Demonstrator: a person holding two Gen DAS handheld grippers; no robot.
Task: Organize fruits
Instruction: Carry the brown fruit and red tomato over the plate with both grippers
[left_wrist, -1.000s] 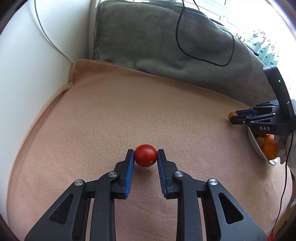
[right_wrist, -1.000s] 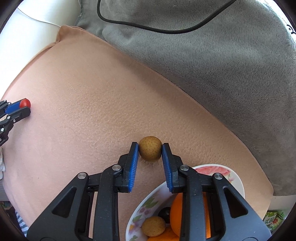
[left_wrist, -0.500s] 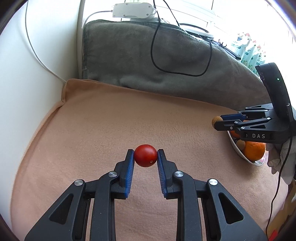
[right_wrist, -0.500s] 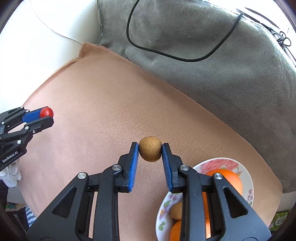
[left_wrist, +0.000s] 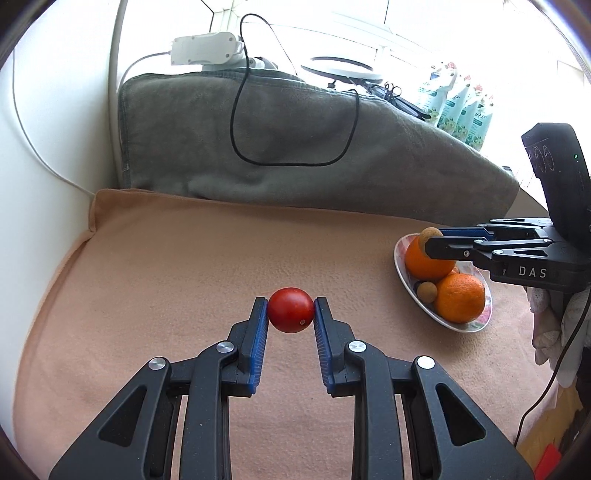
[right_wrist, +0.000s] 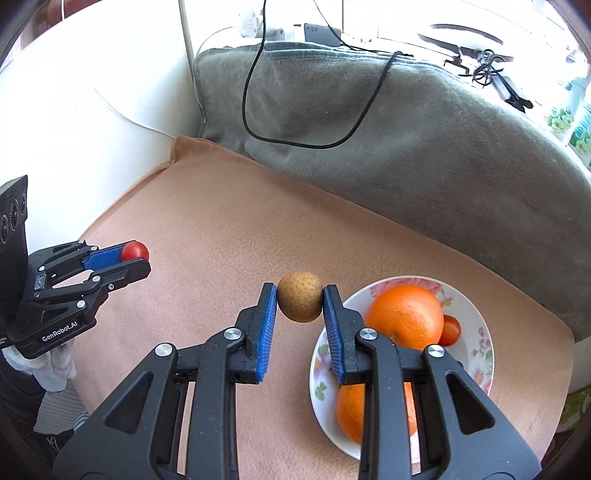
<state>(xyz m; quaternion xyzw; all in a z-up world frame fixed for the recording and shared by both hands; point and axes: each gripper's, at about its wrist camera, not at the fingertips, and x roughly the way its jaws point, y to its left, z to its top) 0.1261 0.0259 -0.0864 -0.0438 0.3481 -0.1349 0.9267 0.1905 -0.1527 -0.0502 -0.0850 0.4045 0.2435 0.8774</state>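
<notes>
My left gripper (left_wrist: 290, 310) is shut on a small red tomato (left_wrist: 290, 309), held above the peach blanket (left_wrist: 192, 266). The right wrist view shows the same left gripper (right_wrist: 135, 258) and tomato (right_wrist: 133, 251) at the left. My right gripper (right_wrist: 300, 301) is shut on a round brown fruit (right_wrist: 300, 301), just left of a flowered white bowl (right_wrist: 476, 325). The bowl holds two oranges (right_wrist: 404, 317), a small red tomato (right_wrist: 450, 329) and, in the left wrist view, a small brown fruit (left_wrist: 427, 292). There the right gripper (left_wrist: 430, 238) hovers over the bowl (left_wrist: 400, 258).
A grey folded blanket (left_wrist: 295, 155) with a black cable (left_wrist: 236, 122) lies along the back. A white wall (left_wrist: 48, 147) bounds the left side. White devices (left_wrist: 205, 48) and bottles (left_wrist: 458, 107) sit behind on the sill. Pale cloth (left_wrist: 550, 332) hangs at the right.
Both grippers have risen and pulled back with their fruit still held. More of the grey blanket, the sill and the bowl has come into view. The right gripper now hangs beside the bowl.
</notes>
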